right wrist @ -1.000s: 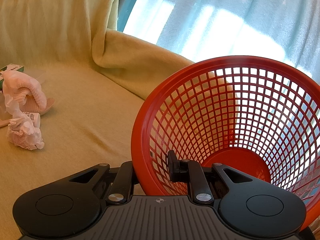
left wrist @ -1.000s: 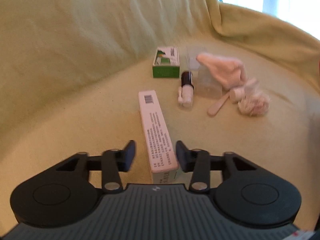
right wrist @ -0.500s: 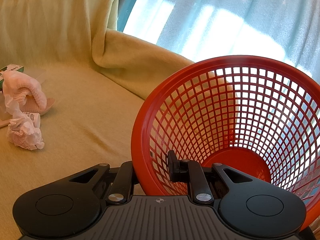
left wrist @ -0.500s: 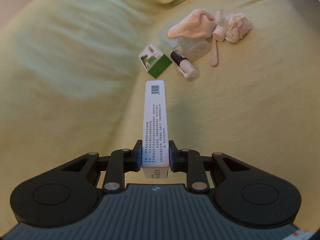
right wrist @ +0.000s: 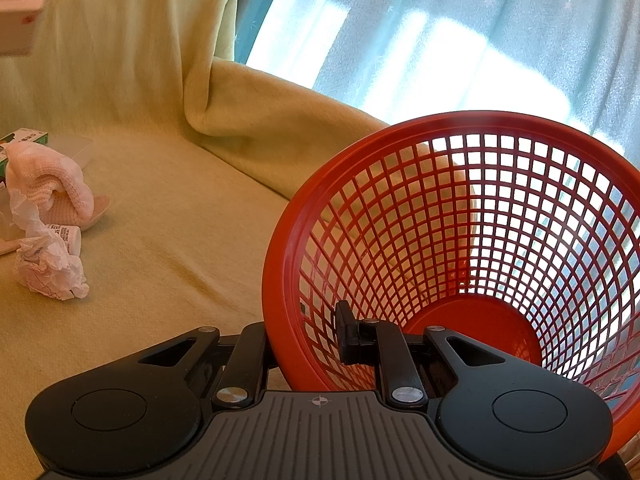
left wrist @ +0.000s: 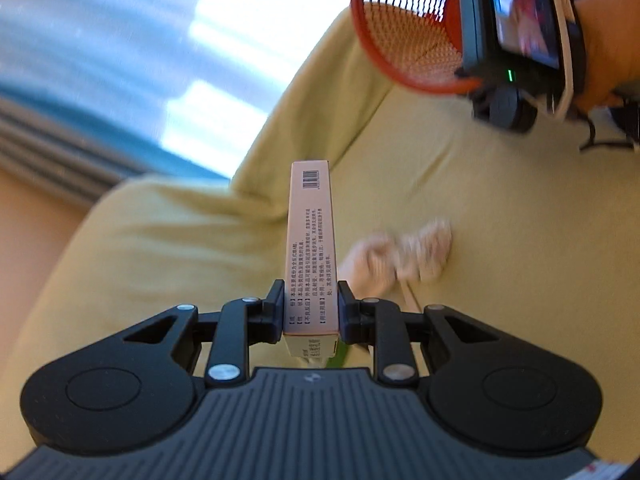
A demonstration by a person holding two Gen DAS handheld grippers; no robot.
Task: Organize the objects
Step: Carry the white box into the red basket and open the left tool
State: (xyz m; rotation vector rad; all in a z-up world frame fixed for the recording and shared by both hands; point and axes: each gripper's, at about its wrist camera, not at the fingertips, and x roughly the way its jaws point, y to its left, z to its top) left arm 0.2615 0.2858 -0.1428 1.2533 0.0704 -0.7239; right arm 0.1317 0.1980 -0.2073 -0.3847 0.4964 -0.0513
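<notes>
My left gripper (left wrist: pixel 311 308) is shut on a long white box (left wrist: pixel 310 240) printed with text and a barcode, held in the air and pointing away from me. The same box (right wrist: pixel 22 12) shows at the top left of the right wrist view. My right gripper (right wrist: pixel 304 334) is shut on the rim of a red mesh basket (right wrist: pixel 472 240), tilted with its mouth toward the camera; nothing shows inside it. In the left wrist view the basket (left wrist: pixel 404 32) sits at the upper right with the other hand-held gripper and a person's hand (left wrist: pixel 608 36) behind it.
On the yellow-green covered sofa (right wrist: pixel 180 248) lie a pink sock (right wrist: pixel 48 180), crumpled paper (right wrist: pixel 48 268), a small white bottle (right wrist: pixel 66 236), a clear container (right wrist: pixel 76 148) and a green box (right wrist: pixel 20 140). A padded armrest (right wrist: pixel 272 120) and a bright curtained window (right wrist: pixel 460 40) stand behind.
My left gripper closed on the long box, lifted it off the sofa and rolled, swinging its view round to the basket and window. The right gripper and basket have not moved.
</notes>
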